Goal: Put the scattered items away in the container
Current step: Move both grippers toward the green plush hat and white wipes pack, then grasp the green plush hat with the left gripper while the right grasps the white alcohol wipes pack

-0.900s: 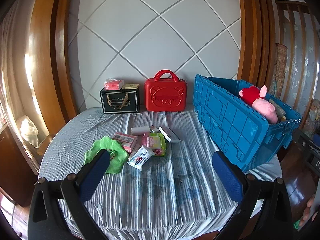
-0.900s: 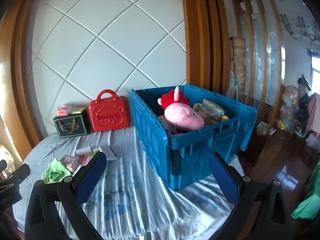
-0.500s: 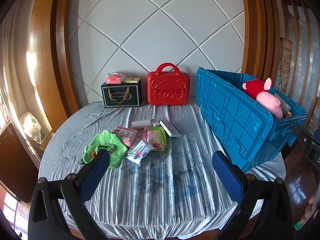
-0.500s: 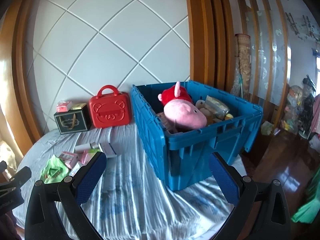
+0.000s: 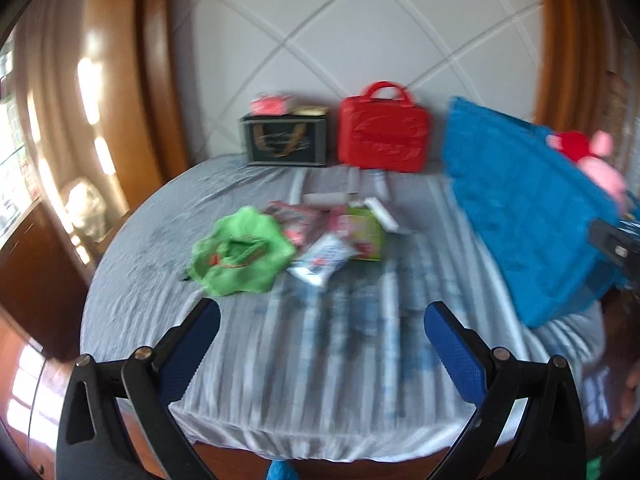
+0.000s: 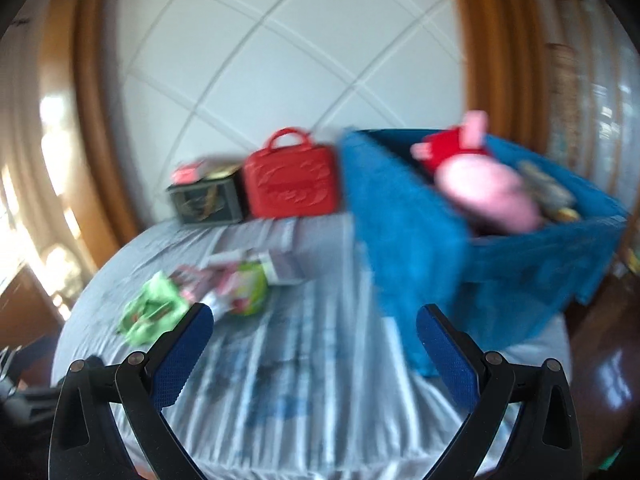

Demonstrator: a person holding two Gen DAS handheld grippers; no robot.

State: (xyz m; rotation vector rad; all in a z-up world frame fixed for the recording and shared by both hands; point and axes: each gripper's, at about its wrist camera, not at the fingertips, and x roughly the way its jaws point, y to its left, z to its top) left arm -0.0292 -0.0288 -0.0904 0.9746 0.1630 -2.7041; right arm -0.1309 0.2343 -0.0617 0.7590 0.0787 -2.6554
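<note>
Keep both jaws wide and empty, lower the left gripper (image 5: 322,328) squarely over the green cloth (image 5: 240,256), then carry it to the blue bin (image 5: 528,216).

Hovering wide open over striped grey cloth-covered counter (image 5: 340,360): left hand-held gripper (image 5: 322,320). Lying beyond: crumpled green fabric pouch (image 5: 240,256), small packets (image 5: 324,260); standing right: blue plastic crate (image 5: 528,216).
</note>
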